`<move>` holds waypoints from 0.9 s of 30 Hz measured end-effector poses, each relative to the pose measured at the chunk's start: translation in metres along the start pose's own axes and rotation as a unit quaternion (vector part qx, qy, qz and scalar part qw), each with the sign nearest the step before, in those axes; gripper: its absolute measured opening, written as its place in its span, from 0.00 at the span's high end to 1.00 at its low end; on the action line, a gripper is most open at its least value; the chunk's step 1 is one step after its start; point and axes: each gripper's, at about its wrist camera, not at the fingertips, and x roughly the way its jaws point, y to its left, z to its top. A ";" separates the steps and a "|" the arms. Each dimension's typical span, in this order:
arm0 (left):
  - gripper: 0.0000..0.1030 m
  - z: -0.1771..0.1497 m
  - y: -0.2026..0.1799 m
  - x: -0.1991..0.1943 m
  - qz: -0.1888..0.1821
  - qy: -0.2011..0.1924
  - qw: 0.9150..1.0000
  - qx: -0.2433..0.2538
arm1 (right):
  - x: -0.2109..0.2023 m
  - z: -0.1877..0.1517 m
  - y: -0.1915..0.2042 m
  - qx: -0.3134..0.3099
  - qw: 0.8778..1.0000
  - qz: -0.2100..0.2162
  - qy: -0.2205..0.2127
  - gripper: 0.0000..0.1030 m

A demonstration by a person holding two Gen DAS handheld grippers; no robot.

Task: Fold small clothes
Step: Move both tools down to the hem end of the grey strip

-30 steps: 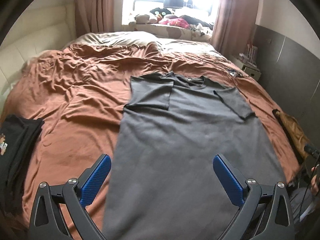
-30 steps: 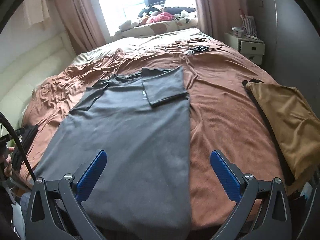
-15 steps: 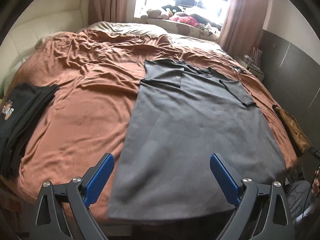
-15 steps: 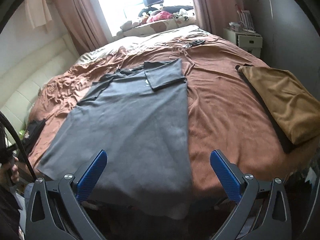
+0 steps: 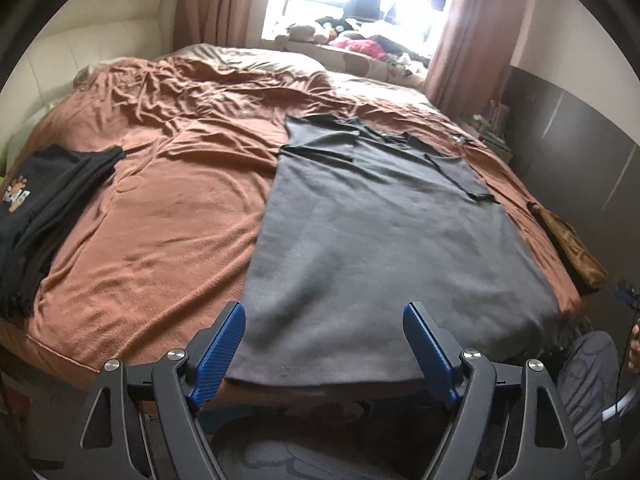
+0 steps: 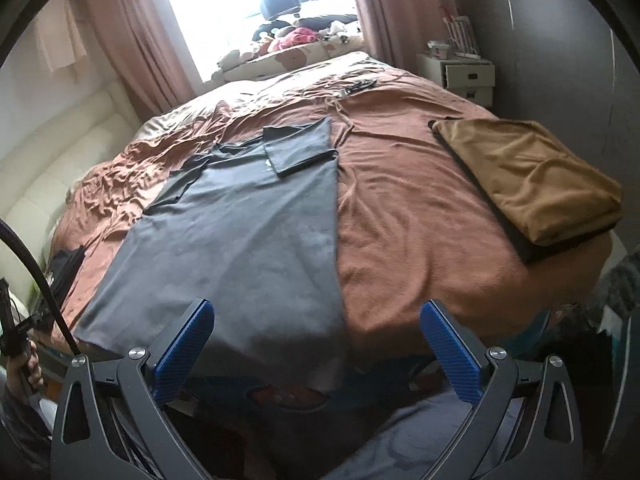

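Note:
A grey T-shirt (image 5: 380,248) lies flat on the brown bedspread (image 5: 160,216), both sleeves folded in, its hem at the near edge of the bed. My left gripper (image 5: 324,316) hovers over the hem's left part, its jaws closing, with nothing pinched between the blue pads. In the right wrist view the same T-shirt (image 6: 248,240) hangs a little over the bed edge. My right gripper (image 6: 316,312) stands open above the hem's right corner, holding nothing.
A folded black garment (image 5: 44,216) lies at the bed's left edge. A folded tan cloth on a dark one (image 6: 524,180) sits at the right edge. A white nightstand (image 6: 460,76) and a cluttered windowsill (image 5: 352,40) stand beyond. A hand (image 6: 24,368) holds the other gripper.
Both grippers have drawn back toward the foot of the bed, so the hem now sits between the fingers. The left jaws stand narrower than before.

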 end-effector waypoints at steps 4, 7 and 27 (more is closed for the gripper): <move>0.25 -0.011 -0.003 -0.005 -0.014 0.001 1.000 0.007 | -0.009 -0.004 -0.002 -0.010 1.000 -0.006 -0.002 0.00; 0.33 -0.018 0.003 -0.007 -0.022 0.005 1.000 0.000 | -0.001 -0.011 -0.013 0.004 1.000 -0.003 0.017 0.02; 0.53 -0.035 0.112 0.056 -0.066 0.059 0.967 -0.241 | 0.099 -0.025 -0.053 0.096 0.989 0.067 0.093 0.24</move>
